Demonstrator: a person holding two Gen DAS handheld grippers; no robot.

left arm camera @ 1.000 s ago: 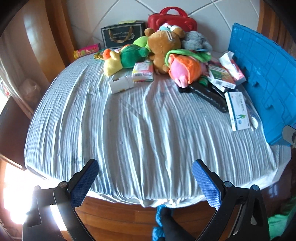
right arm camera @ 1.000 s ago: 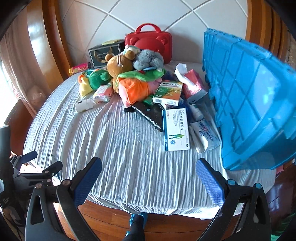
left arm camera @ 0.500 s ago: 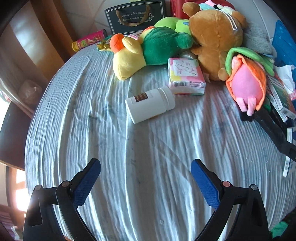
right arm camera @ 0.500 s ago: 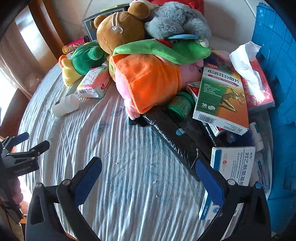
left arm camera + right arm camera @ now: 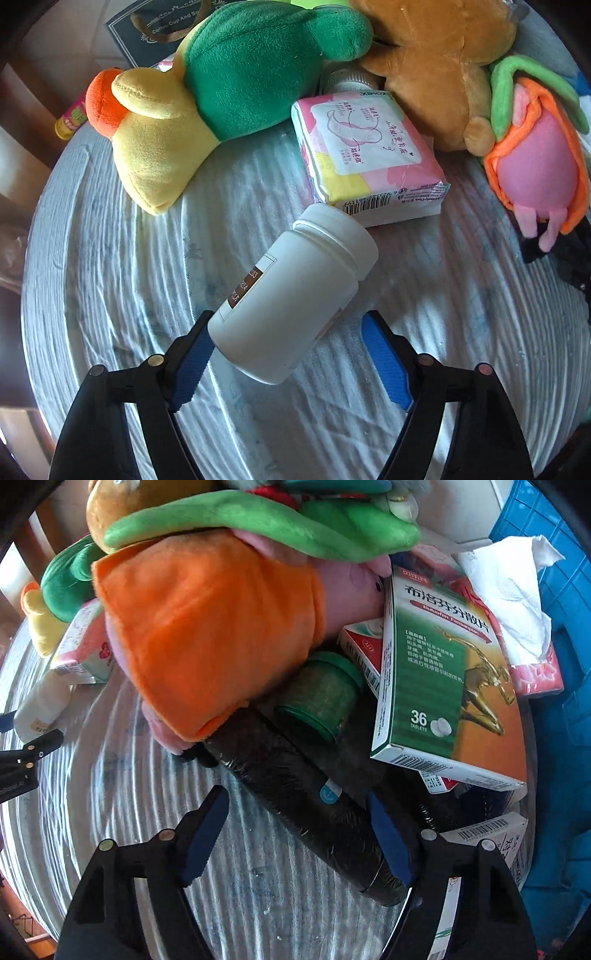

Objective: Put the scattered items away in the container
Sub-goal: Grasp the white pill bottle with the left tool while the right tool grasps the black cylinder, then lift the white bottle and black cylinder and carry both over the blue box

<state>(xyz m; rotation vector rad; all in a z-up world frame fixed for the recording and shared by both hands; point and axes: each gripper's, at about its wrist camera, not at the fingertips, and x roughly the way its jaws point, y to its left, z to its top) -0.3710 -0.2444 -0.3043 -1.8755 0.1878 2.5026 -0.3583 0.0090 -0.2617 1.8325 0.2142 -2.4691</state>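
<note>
Nearest in the left wrist view, the left gripper (image 5: pixel 288 354) stands with its jaws wide, the base of a white bottle (image 5: pixel 295 306) lying on its side between the blue pads; the left pad looks to touch it, the right pad stands apart. The bottle rests on the striped cloth (image 5: pixel 110 266), its cap just beside a pink pack (image 5: pixel 365 155). Beyond lie a yellow and green plush (image 5: pixel 192 96) and a brown bear (image 5: pixel 432 66).

Only the right wrist view shows the right gripper (image 5: pixel 299 834), jaws wide, straddling a black cylinder (image 5: pixel 303 805) that lies aslant on the cloth; contact with the pads cannot be told. Behind it sit a green jar (image 5: pixel 325 698), an orange and pink plush (image 5: pixel 207 635) and a green tablet box (image 5: pixel 439 672). At the far right stands the blue container (image 5: pixel 565 590); its contents are hidden. A tissue pack (image 5: pixel 517 602) lies beside it.
</note>
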